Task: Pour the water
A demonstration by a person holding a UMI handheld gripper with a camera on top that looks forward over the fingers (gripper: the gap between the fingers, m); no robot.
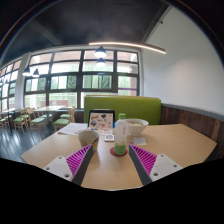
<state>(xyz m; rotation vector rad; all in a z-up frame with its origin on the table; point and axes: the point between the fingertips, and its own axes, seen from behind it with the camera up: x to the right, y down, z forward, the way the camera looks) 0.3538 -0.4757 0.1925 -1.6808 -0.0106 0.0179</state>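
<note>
A small clear cup with green liquid (120, 146) stands on a round red coaster (120, 151) on the light wooden table (165, 140). It stands between my fingertips, a little ahead, with gaps on both sides. A white bowl-like vessel (134, 126) sits beyond the cup, slightly right. My gripper (113, 158) is open, its magenta pads (82, 157) angled apart and nothing held between them.
An upright tablet or card (101, 119) stands behind the cup to the left. A paper sheet (72, 129) lies farther left. A green bench back (120, 105) runs behind the table. Chairs and tables (25, 118) fill the left under large windows.
</note>
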